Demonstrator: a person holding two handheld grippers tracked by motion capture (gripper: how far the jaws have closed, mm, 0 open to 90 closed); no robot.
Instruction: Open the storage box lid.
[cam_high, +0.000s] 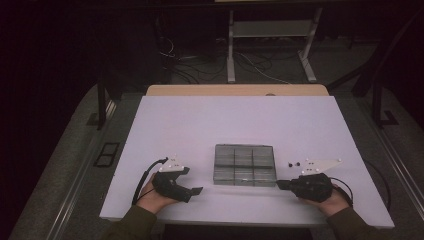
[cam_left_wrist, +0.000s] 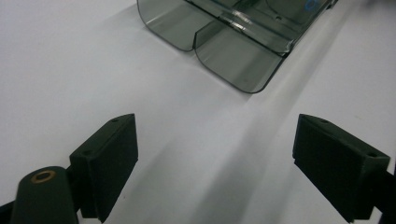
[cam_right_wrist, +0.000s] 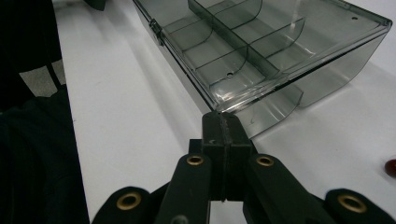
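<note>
— What do you see from the high view?

— The smoky clear compartment box (cam_high: 244, 164) sits in the middle of the white tabletop (cam_high: 200, 125), lid down as far as I can tell. My left gripper (cam_high: 196, 190) rests near its left side, apart from it. My right gripper (cam_high: 278, 184) has its tip right at the box's near right corner. Two small dark beads (cam_high: 294, 163) lie just beside that corner.

— What worries you there?

— The box is light and nothing braces it. If I push with the right tip, I judge it will slide left instead of opening.

— And the left gripper view?

— My left jaws stand wide open with nothing between them, only bare tabletop. The box's two rounded front tabs (cam_left_wrist: 233, 65) lie ahead, well short of my pads (cam_left_wrist: 109, 154). If I close from here I grab air; if I drive in crooked, one pad could ride over a tab and tip the box.

— The right gripper view?

— My right jaws are closed flat together, tip at the box's corner under the lid's edge (cam_right_wrist: 280, 77); whether they pinch a tab I cannot tell. A red bead (cam_right_wrist: 391, 166) sits at the right edge. Levering up too fast could snap the latch or jolt the box into the beads and send them rolling.
</note>
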